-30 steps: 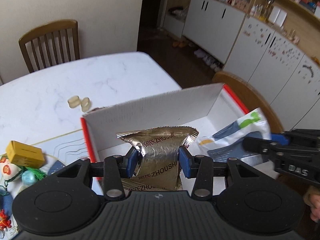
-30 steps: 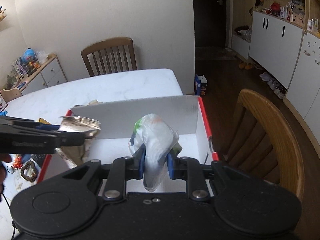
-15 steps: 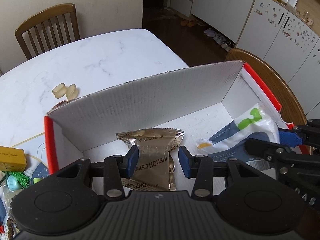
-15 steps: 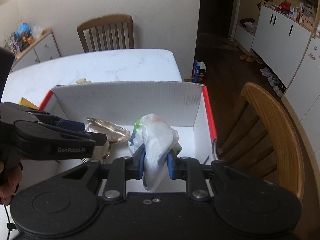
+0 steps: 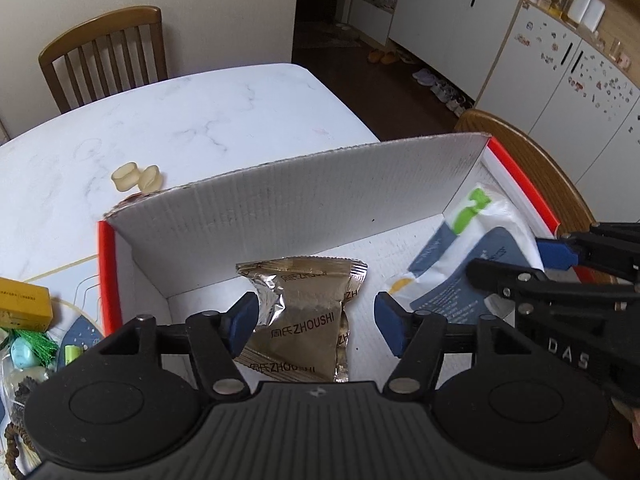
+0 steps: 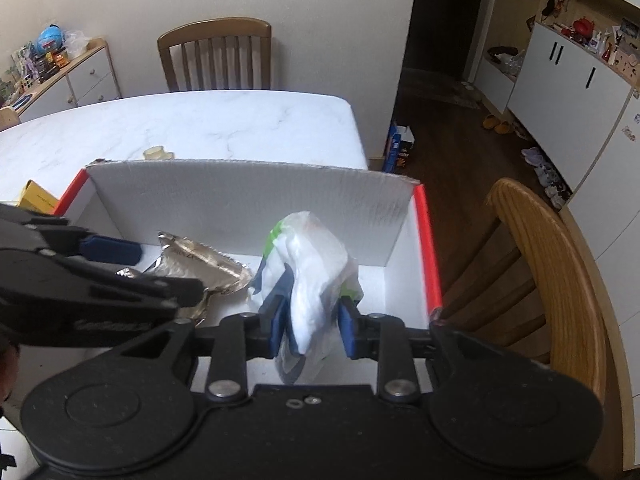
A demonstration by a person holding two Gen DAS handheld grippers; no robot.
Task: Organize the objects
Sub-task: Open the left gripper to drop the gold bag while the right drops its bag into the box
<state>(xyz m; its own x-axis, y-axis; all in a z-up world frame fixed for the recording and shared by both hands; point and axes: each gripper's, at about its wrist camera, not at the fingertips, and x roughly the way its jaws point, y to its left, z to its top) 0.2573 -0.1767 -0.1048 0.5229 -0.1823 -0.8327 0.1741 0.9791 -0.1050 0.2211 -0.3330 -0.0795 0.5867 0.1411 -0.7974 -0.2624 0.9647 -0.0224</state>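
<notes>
1. As both tools hang over it, the cardboard box [image 5: 280,208], white inside with red edges, serves as the landmark for every entry below.
2. Gold foil packet [image 5: 304,316]: lies on the box floor toward its left half, printed "ZHOUSHI" twice, with characters ahead of the word that I cannot read surely. Judged delivered.
3. Left gripper [image 5: 316,320]: jaws spread wide to either side of the gold foil packet; one blue pad sits just beside its crinkled edge, the other stands clear. It holds nothing.
4. White plastic pouch [image 6: 316,276], with green and blue print: inside the box at its right half, its small text too fine to read.
5. Right gripper [image 6: 310,320]: pads pinched onto the white plastic pouch, which bulges between them. Whether the pouch's lower end rests on the box floor cannot be told. Judged not yet let go.
6. Tool lettering: "DAS" shows on the right gripper body in the left view; the mark on the left tool is blurred.
7. Outside the box, left: a yellow carton [image 5: 24,304] and a heap of trinkets [image 5: 28,360] with a green tassel, seemingly still unsorted.
8. Beyond the box's far wall: two pale rings [image 5: 138,178] on the marble table [image 5: 200,120].
9. Progress, as judged: one item stowed, one about to be, several remaining.
</notes>
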